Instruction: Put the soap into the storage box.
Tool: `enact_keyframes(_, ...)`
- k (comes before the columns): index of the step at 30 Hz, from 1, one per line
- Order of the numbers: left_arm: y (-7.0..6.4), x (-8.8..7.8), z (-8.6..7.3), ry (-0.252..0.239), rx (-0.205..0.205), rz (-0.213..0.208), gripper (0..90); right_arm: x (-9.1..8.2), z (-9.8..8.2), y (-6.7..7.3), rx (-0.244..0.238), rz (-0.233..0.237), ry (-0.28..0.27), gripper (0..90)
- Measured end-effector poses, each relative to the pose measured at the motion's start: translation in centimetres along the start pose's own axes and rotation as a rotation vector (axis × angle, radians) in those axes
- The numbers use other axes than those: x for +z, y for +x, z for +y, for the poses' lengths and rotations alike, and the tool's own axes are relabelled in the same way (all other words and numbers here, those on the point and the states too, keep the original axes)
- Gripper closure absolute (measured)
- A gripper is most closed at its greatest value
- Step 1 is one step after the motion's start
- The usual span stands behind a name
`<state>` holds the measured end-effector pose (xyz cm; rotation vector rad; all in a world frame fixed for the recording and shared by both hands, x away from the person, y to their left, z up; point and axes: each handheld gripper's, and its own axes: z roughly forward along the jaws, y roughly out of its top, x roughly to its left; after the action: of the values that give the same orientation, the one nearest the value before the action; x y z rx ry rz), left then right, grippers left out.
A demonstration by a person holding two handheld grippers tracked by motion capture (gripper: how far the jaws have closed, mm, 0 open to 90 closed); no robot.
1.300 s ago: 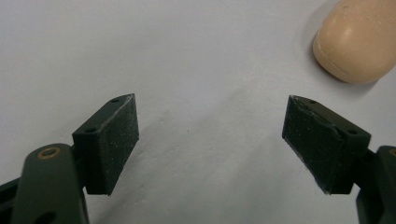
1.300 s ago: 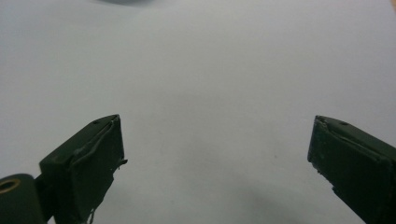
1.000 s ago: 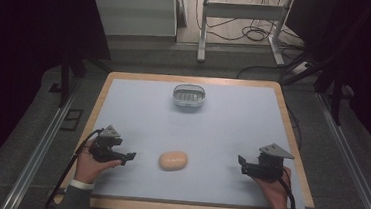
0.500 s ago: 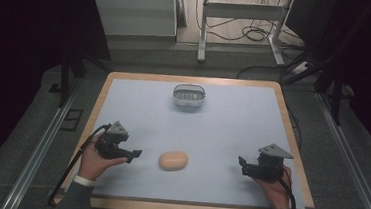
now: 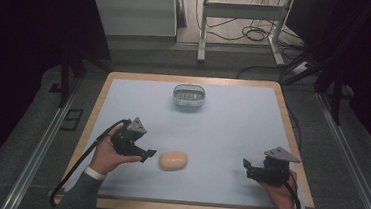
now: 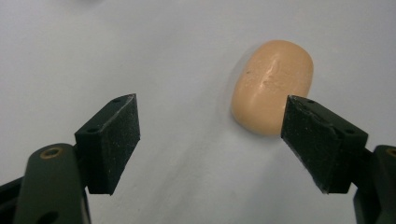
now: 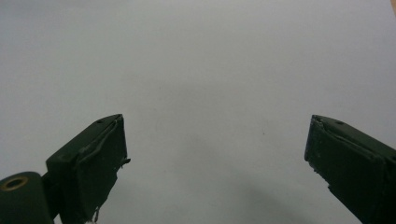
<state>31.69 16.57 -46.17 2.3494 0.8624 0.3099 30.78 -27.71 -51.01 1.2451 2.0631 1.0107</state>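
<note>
A tan oval bread roll (image 5: 173, 160) lies on the pale blue table top, toward the front and left of centre. My left gripper (image 5: 148, 155) is open just left of it, jaw tips a short way from the roll. In the left gripper view the roll (image 6: 272, 85) sits just ahead of the right-hand jaw, apart from both, and my left gripper (image 6: 212, 135) holds nothing. My right gripper (image 5: 246, 168) rests at the front right, open and empty, pointing left across bare table; between its wide-apart jaws in the right gripper view, my right gripper (image 7: 215, 151) has plain surface.
A small metal wire basket (image 5: 188, 96) stands at the back centre of the table (image 5: 232, 123). A wooden rim frames the table top. Beyond the far edge are a white cabinet, metal frame legs and cables on the floor.
My left gripper has moved forward and to the right, closing in on the roll. The right gripper has stayed put.
</note>
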Motion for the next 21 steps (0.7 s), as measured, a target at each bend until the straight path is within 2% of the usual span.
enact_keyframes(8,-0.7,1.2,1.2,0.029,0.031,-0.029,20.6,-0.1,0.0,-0.1,-0.005,0.001,0.005,5.6)
enact_keyframes(17,-1.6,2.0,2.7,0.063,0.081,-0.036,20.6,-0.1,0.1,0.1,-0.014,-0.007,0.008,5.7)
enact_keyframes(20,-1.7,2.3,2.8,0.055,0.072,-0.056,20.7,0.0,0.0,0.1,-0.013,-0.005,0.011,5.7)
enact_keyframes(21,-1.6,2.4,2.9,0.067,0.078,-0.062,20.7,0.0,0.0,0.1,-0.019,-0.002,0.012,5.7)
